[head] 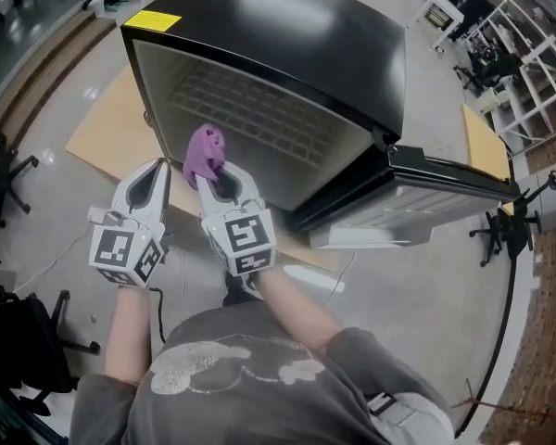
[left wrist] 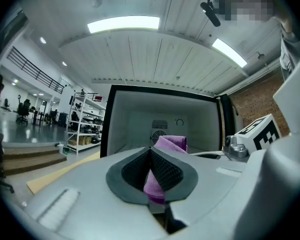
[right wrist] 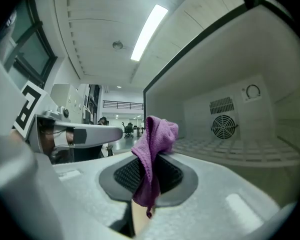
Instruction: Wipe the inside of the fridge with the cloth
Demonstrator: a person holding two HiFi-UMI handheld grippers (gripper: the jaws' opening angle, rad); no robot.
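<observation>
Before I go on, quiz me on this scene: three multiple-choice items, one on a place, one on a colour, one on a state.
1. Where is the fan grille?
A. on the back wall inside
B. on the door
C. on the floor
2. What colour is the cloth?
A. yellow
B. purple
C. white
3. How is the door?
A. shut
B. taken off
C. open

A: the fan grille sits on the fridge back wall.
B: the cloth in the right gripper is purple.
C: the door stands swung open.
</observation>
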